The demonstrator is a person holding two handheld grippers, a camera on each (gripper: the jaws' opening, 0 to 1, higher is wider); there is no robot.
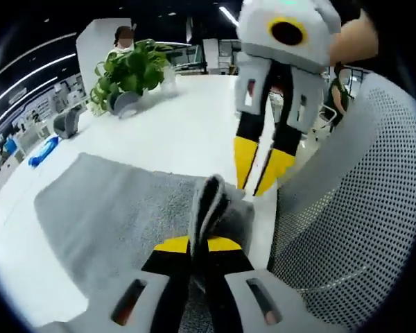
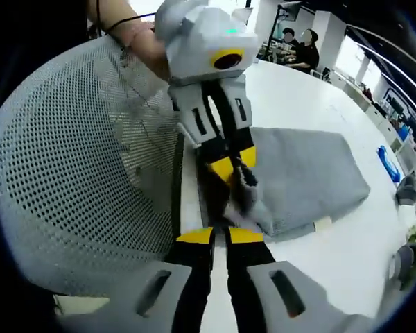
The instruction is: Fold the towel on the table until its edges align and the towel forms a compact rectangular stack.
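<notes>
A grey towel (image 1: 111, 208) lies spread on the white table (image 1: 187, 125), with its near edge bunched up at the table's edge. My left gripper (image 1: 198, 244) is shut on a raised fold of that edge. My right gripper (image 1: 255, 186) comes down from the upper right, its yellow fingertips closed together at the same bunched edge. In the right gripper view the towel (image 2: 298, 166) stretches away to the right. There my right gripper (image 2: 220, 236) is shut on the towel's near corner, and my left gripper (image 2: 234, 166) pinches the cloth just beyond it.
A grey mesh chair back (image 1: 353, 208) (image 2: 76, 159) stands against the table's edge beside both grippers. A potted plant (image 1: 128, 69), a grey object (image 1: 66, 123) and a blue item (image 1: 41, 151) sit at the far side. People sit in the background (image 2: 298, 41).
</notes>
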